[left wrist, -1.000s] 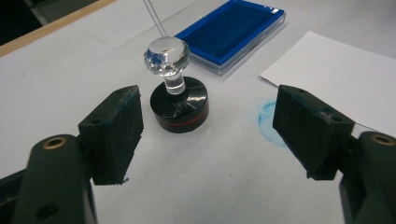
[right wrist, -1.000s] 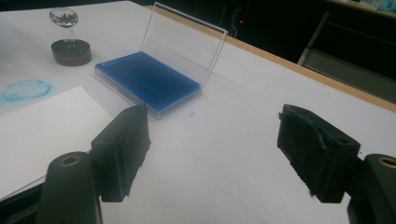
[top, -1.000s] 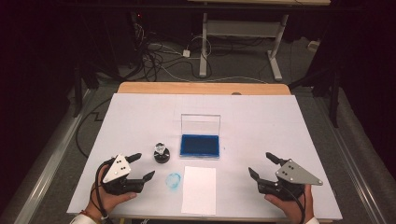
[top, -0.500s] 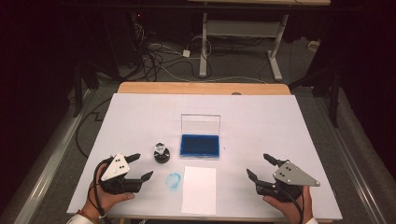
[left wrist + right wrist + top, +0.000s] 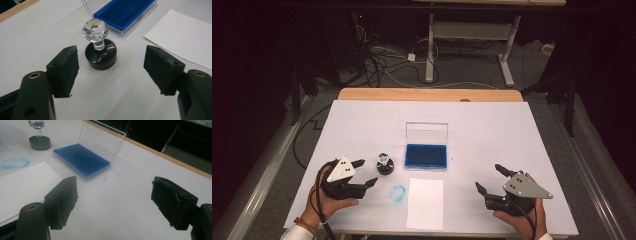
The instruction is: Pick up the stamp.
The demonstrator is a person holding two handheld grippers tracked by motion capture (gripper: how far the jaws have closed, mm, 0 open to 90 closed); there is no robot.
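White table (image 5: 362, 125) unchanged — both tools, left (image 5: 365, 173) and right (image 5: 490, 179), stay spread, empty.

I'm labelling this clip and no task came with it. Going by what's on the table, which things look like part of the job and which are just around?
Likely part of the job (a guess, stamping):
- stamp with clear knob
- open blue ink pad
- white sheet of paper
- left gripper and right gripper, both open

Just around:
- blue ring smudge on the table cover
- cables and desk frame on the floor beyond

Blue ink pad (image 5: 426, 155), white paper (image 5: 425, 202)
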